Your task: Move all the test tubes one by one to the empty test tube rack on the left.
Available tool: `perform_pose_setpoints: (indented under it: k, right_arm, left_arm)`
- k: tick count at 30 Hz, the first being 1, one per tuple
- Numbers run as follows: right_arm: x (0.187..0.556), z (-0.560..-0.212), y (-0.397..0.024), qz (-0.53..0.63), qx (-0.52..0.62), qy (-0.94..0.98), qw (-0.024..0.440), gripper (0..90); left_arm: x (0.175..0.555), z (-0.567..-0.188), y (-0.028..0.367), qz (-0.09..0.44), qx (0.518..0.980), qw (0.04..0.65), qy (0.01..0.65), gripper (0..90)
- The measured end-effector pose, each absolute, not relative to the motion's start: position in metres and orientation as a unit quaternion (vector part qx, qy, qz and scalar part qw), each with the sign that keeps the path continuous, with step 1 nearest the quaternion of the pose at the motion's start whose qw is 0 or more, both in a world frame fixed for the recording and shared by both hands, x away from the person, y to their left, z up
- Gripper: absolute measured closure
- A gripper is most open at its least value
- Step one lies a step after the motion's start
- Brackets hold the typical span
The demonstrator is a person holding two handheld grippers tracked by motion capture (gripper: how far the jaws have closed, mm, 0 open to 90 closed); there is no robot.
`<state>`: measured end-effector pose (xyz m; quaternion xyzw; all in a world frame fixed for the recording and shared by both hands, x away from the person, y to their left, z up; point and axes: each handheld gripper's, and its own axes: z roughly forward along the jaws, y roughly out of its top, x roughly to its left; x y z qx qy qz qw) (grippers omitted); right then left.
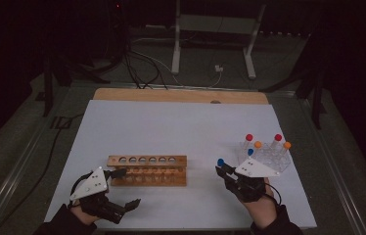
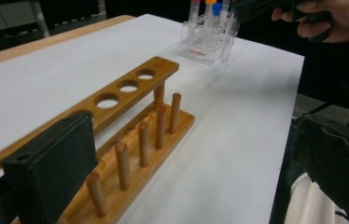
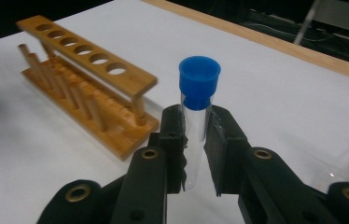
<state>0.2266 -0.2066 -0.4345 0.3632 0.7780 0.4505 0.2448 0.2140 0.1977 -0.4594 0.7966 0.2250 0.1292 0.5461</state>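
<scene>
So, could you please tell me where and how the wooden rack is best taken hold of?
Judging by its shape, grip the wooden rack by its flat top bar at the bare near end, from above; the left hand-held gripper stands open there, and the pegs crowd the base.

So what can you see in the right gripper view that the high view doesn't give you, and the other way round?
The right gripper view shows, close up, the right gripper shut on a clear tube with a blue cap, its pads pressing the glass just under the cap.

The high view shows the whole white table, the left gripper at the wooden rack's end, and the clear plastic stand with red, orange and blue capped tubes.

Both show the wooden rack with its row of empty holes, and the blue-capped tube held away from it.
</scene>
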Motion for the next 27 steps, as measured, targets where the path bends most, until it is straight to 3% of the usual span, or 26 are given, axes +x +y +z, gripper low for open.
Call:
perform_pose_setpoints:
  k: [27]
  right_arm:
    - [0.215, -0.433, -0.161, 0.467, 0.296, 0.808, 0.204, 76.7]
  left_arm:
    - [0.241, -0.405, 0.142, 0.091, 0.821, 0.542, 0.157, 1.3]
